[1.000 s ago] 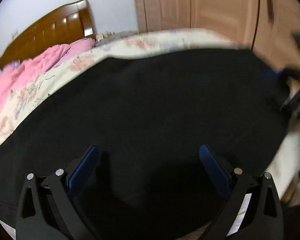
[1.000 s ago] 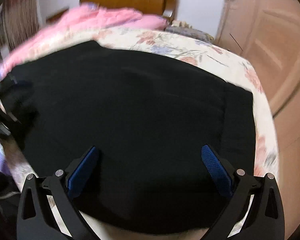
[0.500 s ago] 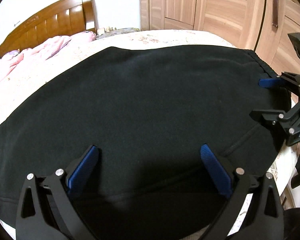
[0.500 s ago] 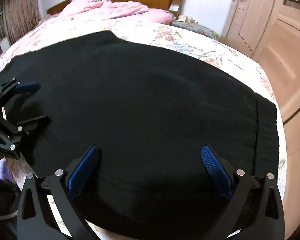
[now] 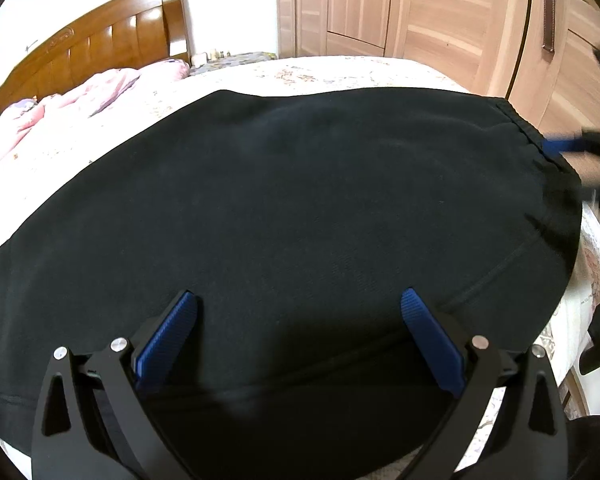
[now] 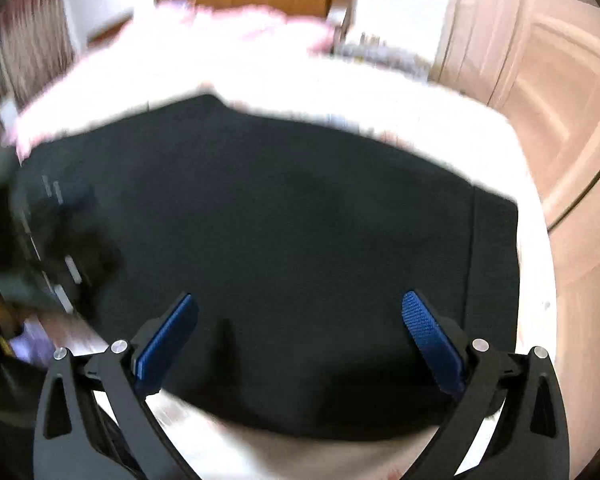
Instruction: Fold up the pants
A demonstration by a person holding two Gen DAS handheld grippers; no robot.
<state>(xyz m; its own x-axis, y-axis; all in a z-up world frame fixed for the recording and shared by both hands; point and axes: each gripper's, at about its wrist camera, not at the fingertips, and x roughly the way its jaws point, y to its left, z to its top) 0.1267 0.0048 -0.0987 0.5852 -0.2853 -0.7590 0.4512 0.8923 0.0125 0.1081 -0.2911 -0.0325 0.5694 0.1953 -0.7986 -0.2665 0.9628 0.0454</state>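
Note:
Black pants (image 5: 292, 200) lie spread flat across the bed, the ribbed waistband (image 5: 520, 128) at the right end. My left gripper (image 5: 298, 312) is open and empty, hovering over the pants near their front edge. My right gripper (image 6: 300, 316) is open and empty over the waistband end (image 6: 494, 264). The right wrist view is motion-blurred. The right gripper shows as a blur at the right edge of the left wrist view (image 5: 580, 148). The left gripper shows blurred at the left of the right wrist view (image 6: 24, 240).
The bed has a floral sheet (image 5: 340, 74), a pink quilt (image 5: 68, 100) and a wooden headboard (image 5: 96, 44) at the far end. A wooden wardrobe (image 5: 440, 16) stands beyond the bed's right side. The bed's front edge is just below both grippers.
The right gripper is moving fast, its view now blurred, and it has pulled back toward the waistband end. The left gripper has barely moved. Both stay open.

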